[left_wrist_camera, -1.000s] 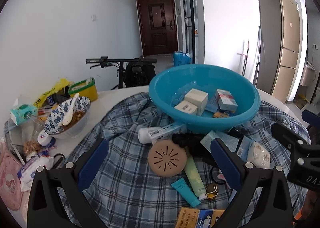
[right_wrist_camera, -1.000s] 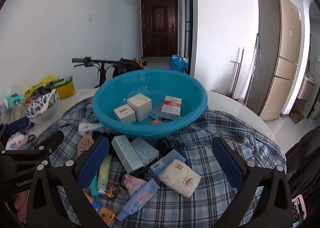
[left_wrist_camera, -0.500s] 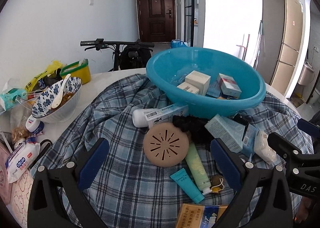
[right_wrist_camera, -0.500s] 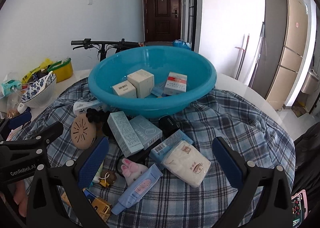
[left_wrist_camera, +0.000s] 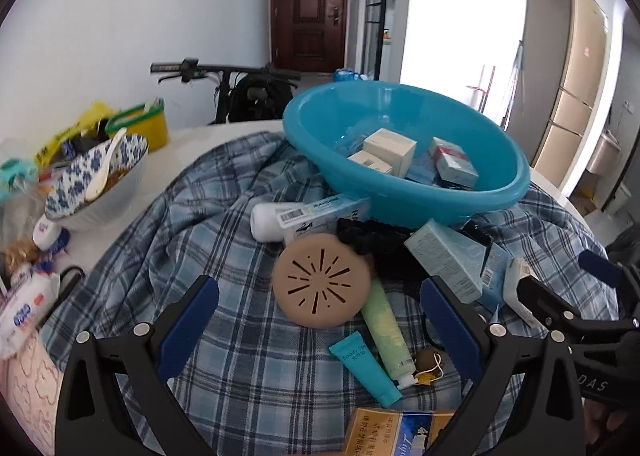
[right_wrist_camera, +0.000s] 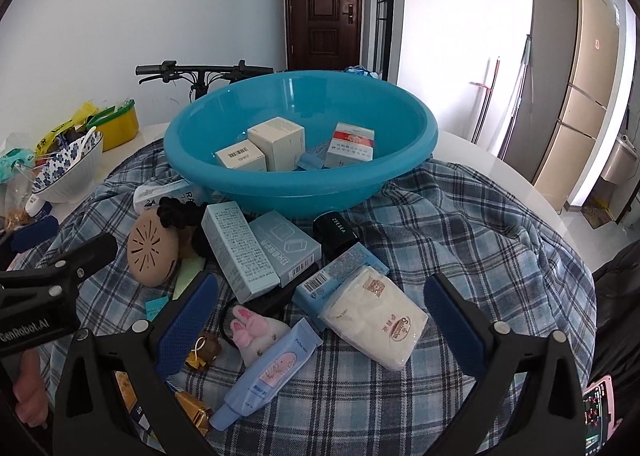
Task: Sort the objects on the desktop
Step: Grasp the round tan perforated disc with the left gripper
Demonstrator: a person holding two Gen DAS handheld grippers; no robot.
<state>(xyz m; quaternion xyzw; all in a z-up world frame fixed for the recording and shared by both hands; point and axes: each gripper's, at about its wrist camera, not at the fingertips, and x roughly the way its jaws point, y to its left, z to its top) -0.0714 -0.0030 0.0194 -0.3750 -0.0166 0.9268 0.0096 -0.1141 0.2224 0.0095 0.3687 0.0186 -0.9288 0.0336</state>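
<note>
Desktop objects lie heaped on a plaid cloth [right_wrist_camera: 472,240] at the centre of both views, pressed against the near wall of a turquoise basin [right_wrist_camera: 304,191] that already holds three small cartons. Our left gripper [left_wrist_camera: 320,328] is spread wide and empty, hanging over the tan slotted disc [left_wrist_camera: 320,288], and our right gripper [right_wrist_camera: 320,320] is equally wide and empty, above the white tissue pack [right_wrist_camera: 376,320] and the pale blue tube [right_wrist_camera: 268,372].

We see several ways this could go badly. The pile is interlocked: the long blue box [right_wrist_camera: 240,252] leans across a second blue box [right_wrist_camera: 286,252], and the black jar [right_wrist_camera: 336,234] sits wedged behind them, so closing on one may drag or topple its neighbours. In the left view, the disc rests on the green tube [left_wrist_camera: 386,326] and touches the black hair tie [left_wrist_camera: 372,238]; a pinch there could catch the tie, or let the flat disc slip out sideways. Tubes are round and soft, and we judge they would squirt from the gripper if taken near an end.

The cloth is loose and wrinkled, so a low approach might snag a fold and pull everything, basin included. At the left of the frame a patterned bowl [left_wrist_camera: 96,183] with a spoon stands on the bare tabletop [left_wrist_camera: 188,143] just beside the cloth edge, within reach of a careless sweep. Both grippers work close together here and could collide.
</note>
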